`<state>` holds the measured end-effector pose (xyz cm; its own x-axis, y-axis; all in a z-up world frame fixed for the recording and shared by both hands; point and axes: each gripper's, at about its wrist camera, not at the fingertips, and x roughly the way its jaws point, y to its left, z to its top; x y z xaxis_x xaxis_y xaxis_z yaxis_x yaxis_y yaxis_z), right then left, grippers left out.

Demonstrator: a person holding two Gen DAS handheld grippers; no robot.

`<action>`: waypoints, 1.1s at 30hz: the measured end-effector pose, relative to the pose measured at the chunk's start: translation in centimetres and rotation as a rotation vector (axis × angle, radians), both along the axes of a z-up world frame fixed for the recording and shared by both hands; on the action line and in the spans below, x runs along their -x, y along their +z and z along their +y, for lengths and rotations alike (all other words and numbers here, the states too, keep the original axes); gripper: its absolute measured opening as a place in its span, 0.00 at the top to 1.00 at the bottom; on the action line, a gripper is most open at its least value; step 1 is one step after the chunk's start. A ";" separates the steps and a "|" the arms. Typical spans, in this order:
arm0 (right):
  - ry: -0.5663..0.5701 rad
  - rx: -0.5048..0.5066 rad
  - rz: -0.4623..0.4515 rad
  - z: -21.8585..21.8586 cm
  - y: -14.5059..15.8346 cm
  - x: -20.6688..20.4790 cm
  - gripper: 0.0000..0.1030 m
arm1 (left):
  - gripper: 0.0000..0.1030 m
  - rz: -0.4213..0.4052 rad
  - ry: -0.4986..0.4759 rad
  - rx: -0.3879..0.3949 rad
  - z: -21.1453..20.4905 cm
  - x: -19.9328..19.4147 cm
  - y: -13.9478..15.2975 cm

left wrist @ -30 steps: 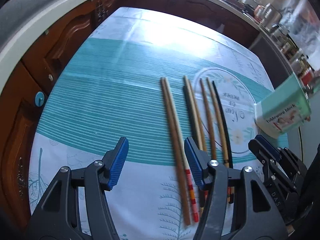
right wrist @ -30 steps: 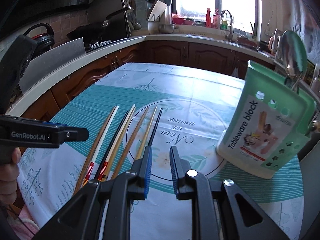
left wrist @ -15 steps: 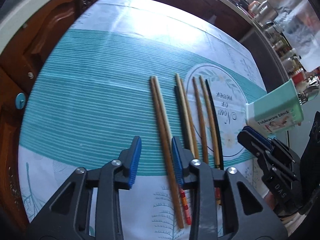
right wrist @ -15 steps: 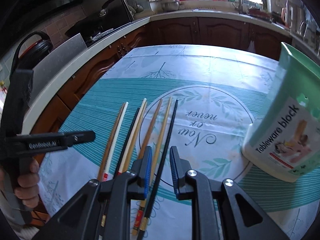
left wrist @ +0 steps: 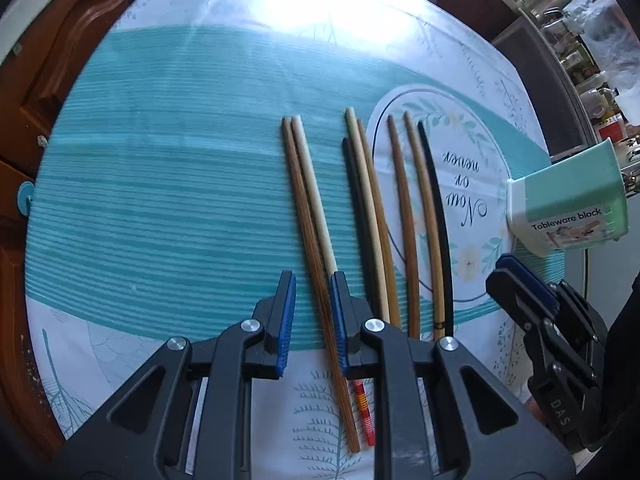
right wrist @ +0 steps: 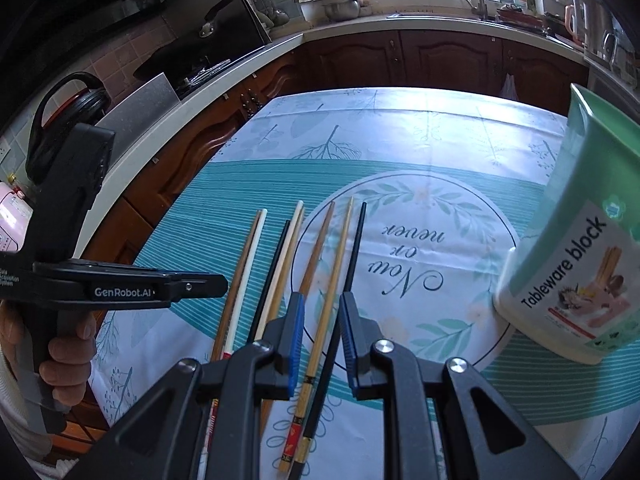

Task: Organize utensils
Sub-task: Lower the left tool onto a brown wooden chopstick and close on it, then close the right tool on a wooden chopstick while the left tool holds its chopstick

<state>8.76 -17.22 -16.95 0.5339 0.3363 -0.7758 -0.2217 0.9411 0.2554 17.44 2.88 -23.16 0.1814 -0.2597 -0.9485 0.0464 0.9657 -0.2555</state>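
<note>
Kitchen table under a glossy teal-and-white printed cloth (left wrist: pixel 160 200); dark wood cabinets and a pale countertop ring it.

Eight chopsticks lie flat in a rough fan across the cloth, all left of the mint-green plastic "Tableware block" holder (right wrist: pixel 576 264), which stands upright at the cloth's right edge.

Furthest from the holder: a brown wooden chopstick (left wrist: pixel 308 240) touching a cream-white one with a red patterned end (left wrist: pixel 316 204).

Left gripper (left wrist: pixel 312 312) straddles that pair, jaws closing. The brown stick sits in the gap; the cream one runs under the right blue pad. Pads not visibly pressing yet.

Right gripper (right wrist: pixel 320 332) is on the sticks nearest the holder: a slim black chopstick (right wrist: pixel 352 256) and a pale bamboo one with a red-gold end (right wrist: pixel 336 256) lie between its narrow-set jaws, no visible pinch.

Advice for this grab:
- Centre the left jaws so both sticks fall in the gap, or commit to the brown one alone.
- Thin, smooth, tapered rods likely roll or scissor under pressure; close slowly and square to their length.
- Grip near the thick ends for a stable lift into the holder.
- Slick cloth may let sticks slide.
</note>
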 end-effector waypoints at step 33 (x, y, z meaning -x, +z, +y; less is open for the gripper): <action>-0.040 -0.040 0.487 3.3 -3.1 -8.3 0.83 | 0.96 0.122 -0.017 -0.002 1.1 -1.1 -0.7</action>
<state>17.03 -13.89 -20.09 0.1254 0.3578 -0.9254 -0.0317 0.9337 0.3567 18.54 3.97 -23.90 0.0603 -0.2598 -0.9638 0.0319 0.9655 -0.2583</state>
